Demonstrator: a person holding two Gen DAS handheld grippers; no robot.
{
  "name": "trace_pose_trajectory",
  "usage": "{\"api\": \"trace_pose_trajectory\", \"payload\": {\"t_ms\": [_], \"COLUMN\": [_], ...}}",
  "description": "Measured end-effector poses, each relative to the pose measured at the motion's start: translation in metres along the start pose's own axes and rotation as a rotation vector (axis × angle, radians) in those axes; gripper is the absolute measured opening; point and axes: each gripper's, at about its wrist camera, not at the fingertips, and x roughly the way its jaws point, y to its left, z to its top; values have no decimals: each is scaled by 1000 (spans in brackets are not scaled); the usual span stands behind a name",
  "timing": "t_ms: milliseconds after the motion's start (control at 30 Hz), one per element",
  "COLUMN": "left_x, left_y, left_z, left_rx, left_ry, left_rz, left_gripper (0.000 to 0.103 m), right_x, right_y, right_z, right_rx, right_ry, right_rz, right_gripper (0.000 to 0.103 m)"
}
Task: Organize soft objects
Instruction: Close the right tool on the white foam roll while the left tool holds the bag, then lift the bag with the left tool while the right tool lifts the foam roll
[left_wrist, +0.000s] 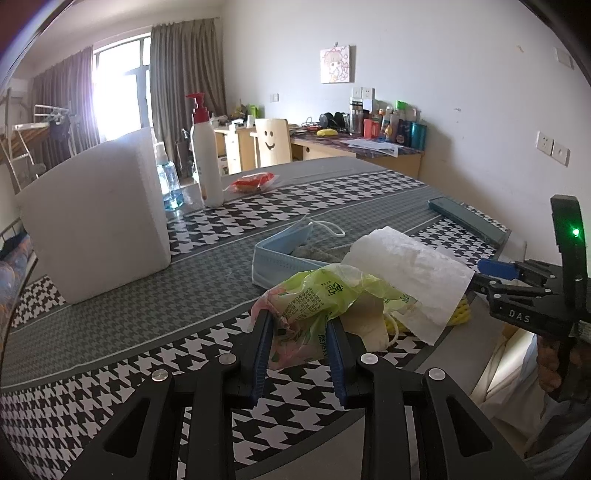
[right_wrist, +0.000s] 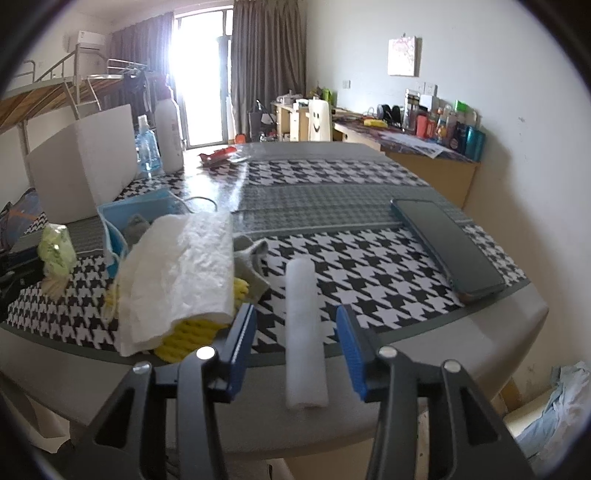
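Green plastic packet (left_wrist: 314, 295), clamped at its near end between the blue pads of the left gripper (left_wrist: 301, 321), low over the houndstooth table (left_wrist: 110, 314). Sat at the near left of a heap of soft things close to the near edge. Beside it lay a crumpled white paper towel (left_wrist: 406, 266), draped over coiled yellow rope (right_wrist: 184, 336), with a blue mask (left_wrist: 284, 243) just behind and a grey cloth (right_wrist: 251, 254) poking out on the right. Held apart, the jaws of the right gripper (right_wrist: 295, 308), pads clear of a white foam roll (right_wrist: 304, 332) between them. Lay lengthwise on the table just right of the heap, that roll, its near end past the table edge; could not tell whether it touched either pad lower down. Farther right, near the table's right edge, lay a dark phone (right_wrist: 447, 243). Stood at far left a white box (left_wrist: 92, 225), then a small blue bottle (left_wrist: 170, 184) and a tall pump bottle (left_wrist: 207, 155), with a red wrapper (left_wrist: 253, 181) just to their right.
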Motion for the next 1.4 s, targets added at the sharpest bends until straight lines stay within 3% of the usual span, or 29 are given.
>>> {"api": "trace_pose_trajectory", "payload": {"t_ms": [167,433,667,1067,1400], "left_x": [3,11,11,3,-2], "left_y": [2,4,8,8,8], "left_z": [3,10,13,10,12], "left_rx": [-3,-4,-3,-12,-17], "left_ry": [1,4,-3,-21,-34], "left_rz": [1,1,-1,-2,3], "left_gripper": [30,30,30,30,30], "right_x": [9,11,7,-14,-16], "right_y": [-3,-2,-1,-10,-2], "right_z": [1,2,6,23,30], "right_rx": [14,4,11,105,96], "right_ry": [26,37,28,-97,-117], "right_rz": [12,-8,-16,-31,-52], "right_gripper": [50,25,19,19,19]}}
